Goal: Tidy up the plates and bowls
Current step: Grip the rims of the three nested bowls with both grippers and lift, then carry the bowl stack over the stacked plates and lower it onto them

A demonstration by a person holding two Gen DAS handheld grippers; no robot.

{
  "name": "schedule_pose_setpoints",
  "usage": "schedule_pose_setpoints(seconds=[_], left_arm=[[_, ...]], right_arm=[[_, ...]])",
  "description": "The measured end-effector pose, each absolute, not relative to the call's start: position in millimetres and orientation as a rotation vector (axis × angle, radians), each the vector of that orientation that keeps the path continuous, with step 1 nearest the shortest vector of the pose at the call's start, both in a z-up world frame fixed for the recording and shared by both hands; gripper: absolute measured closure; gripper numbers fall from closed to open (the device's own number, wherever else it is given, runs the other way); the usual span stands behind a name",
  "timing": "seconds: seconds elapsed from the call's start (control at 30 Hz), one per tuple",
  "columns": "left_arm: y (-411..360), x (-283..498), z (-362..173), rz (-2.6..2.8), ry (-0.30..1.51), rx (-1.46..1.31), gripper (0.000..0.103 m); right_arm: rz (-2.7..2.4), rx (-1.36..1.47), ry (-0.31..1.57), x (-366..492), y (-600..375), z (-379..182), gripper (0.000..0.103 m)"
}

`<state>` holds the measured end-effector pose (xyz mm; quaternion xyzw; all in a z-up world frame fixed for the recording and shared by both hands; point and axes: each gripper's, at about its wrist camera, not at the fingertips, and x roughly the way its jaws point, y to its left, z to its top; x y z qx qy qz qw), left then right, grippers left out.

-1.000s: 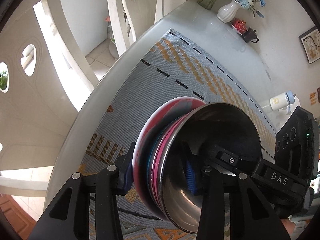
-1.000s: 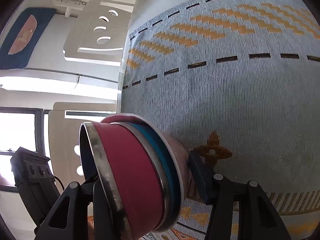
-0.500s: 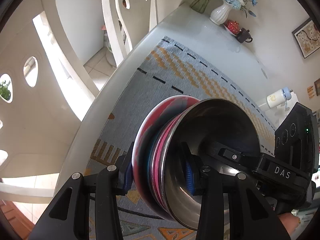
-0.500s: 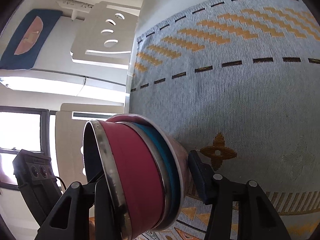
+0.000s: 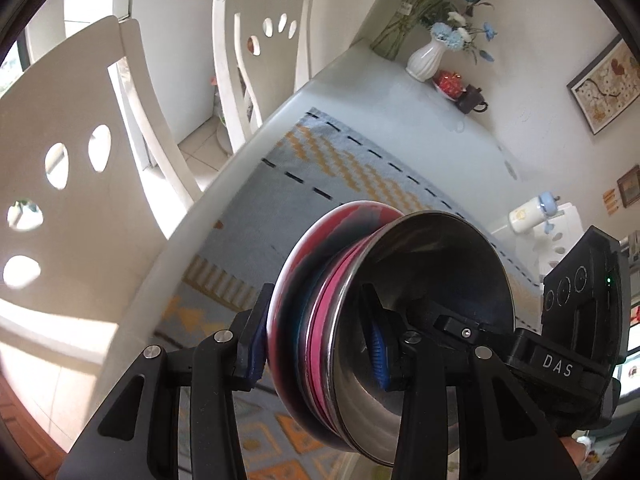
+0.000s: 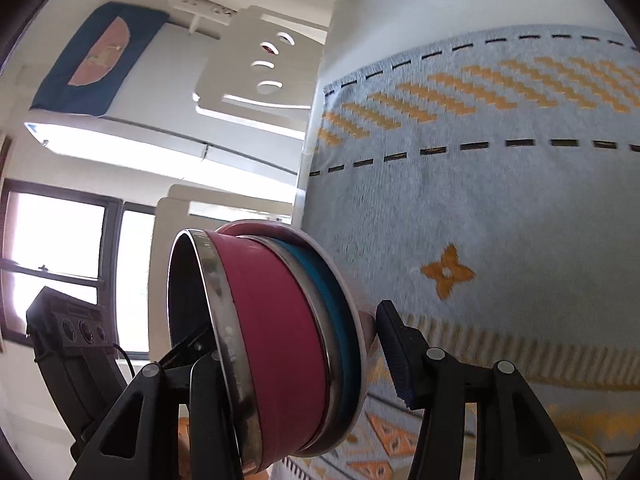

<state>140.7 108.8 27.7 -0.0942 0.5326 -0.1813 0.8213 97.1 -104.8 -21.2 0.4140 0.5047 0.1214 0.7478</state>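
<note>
Left gripper (image 5: 318, 350): black, blue-padded fingers clamped across a nested stack of dishes (image 5: 360, 320), one pad on the underside of the outermost dish, the other inside the innermost.

Right gripper (image 6: 296, 356): same build, clamped on the same stack (image 6: 280, 340) from the opposite side; its right pad presses the outer base, its left finger reaches inside the steel bowl.

Stack, held on edge between both grippers, clear of the table: pink-and-dark swirled round plate (image 5: 288, 292) outermost, teal bowl (image 6: 336, 320) next, pink steel-rimmed bowl (image 6: 272, 332), its polished steel interior (image 5: 436, 276) facing the left gripper's right side.

Beyond the stack: pale blue woven table runner with orange zigzags and black dashes (image 6: 500, 200), on a white table (image 5: 400, 100).

Far end of table: white ribbed vase of blue flowers (image 5: 426, 58), small dark teapot (image 5: 472, 100).

Left of the left gripper: two white cut-out chairs (image 5: 260, 52).
</note>
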Motion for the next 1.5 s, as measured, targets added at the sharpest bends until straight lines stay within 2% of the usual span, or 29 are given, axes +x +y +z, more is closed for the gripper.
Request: schedule_pose_setpoints(seconds=[0.37, 0.9, 1.5], left_arm=[[74.5, 76.1, 43.7, -0.387, 1.134, -0.185, 0.066], [45.1, 11.9, 11.4, -0.421, 1.228, -0.183, 0.066], [35.0, -12.4, -18.9, -0.435, 1.298, -0.159, 0.066]], right_arm=[[0.265, 0.867, 1.082, 32.2, -138.0, 12.0, 0.052], [0.213, 0.858, 1.186, -36.3, -172.3, -14.1, 0.052], [0.172, 0.848, 1.268, -72.8, -178.0, -42.2, 0.052]])
